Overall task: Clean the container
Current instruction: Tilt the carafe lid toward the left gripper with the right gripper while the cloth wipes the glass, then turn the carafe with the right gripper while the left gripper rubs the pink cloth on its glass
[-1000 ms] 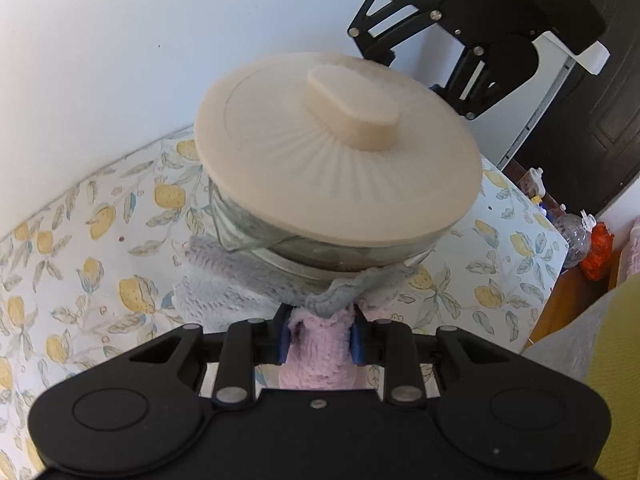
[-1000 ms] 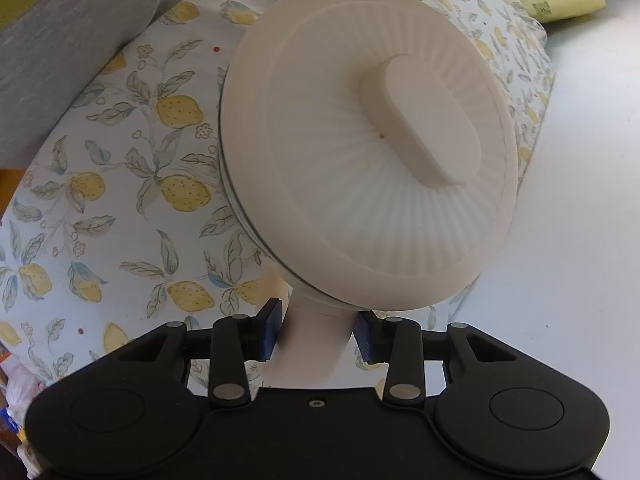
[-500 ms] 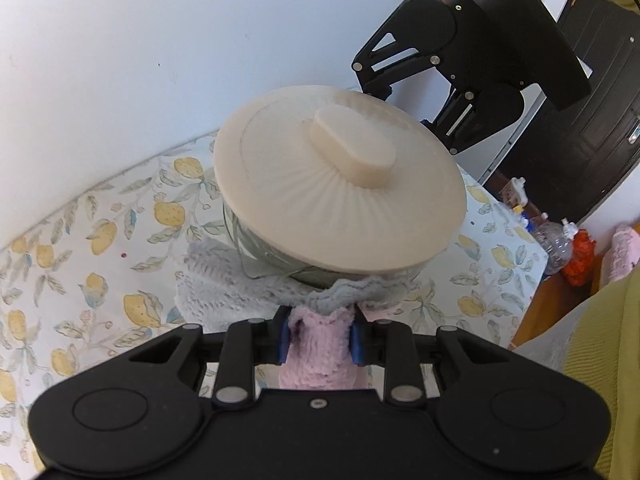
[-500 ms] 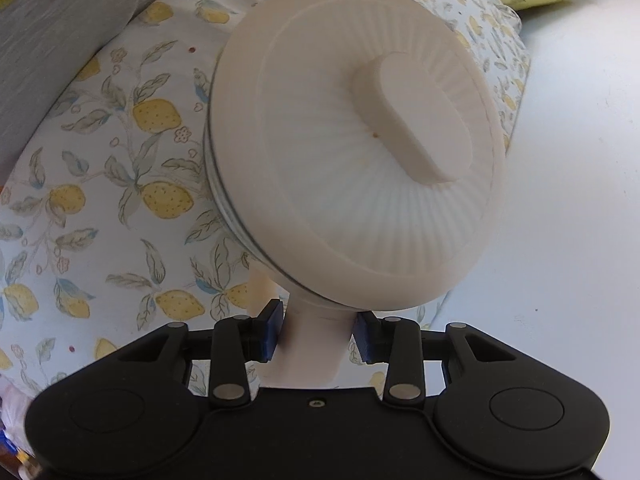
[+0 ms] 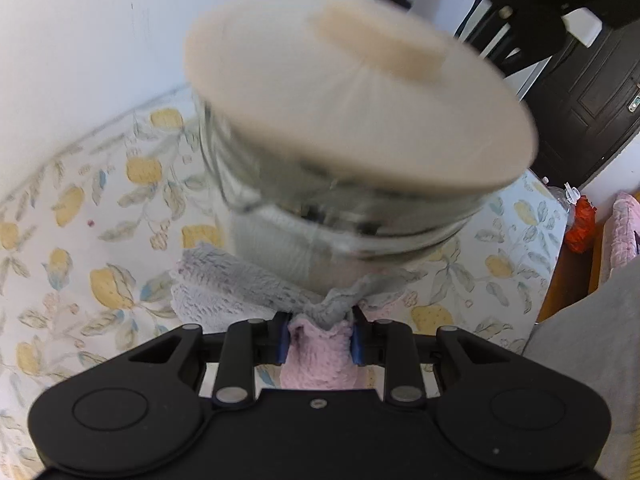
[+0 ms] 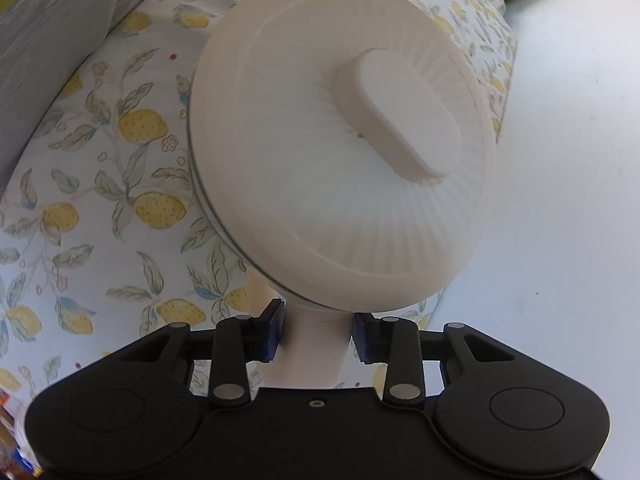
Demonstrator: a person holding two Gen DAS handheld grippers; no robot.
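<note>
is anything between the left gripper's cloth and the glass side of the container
Nothing visible. The cloth, clamped in the left gripper, already reaches the container just below its lid.

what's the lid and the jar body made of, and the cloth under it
Lid: looks like matte cream plastic, with moulded radial ribs. Jar body: probably clear glass; see-through with bright reflections, though blurred. Cloth: soft knobbly fabric, grey and pink, likely microfibre.

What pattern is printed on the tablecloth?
Yellow lemons with green leaves on white tablecloth; clearest in the right wrist view.
</note>
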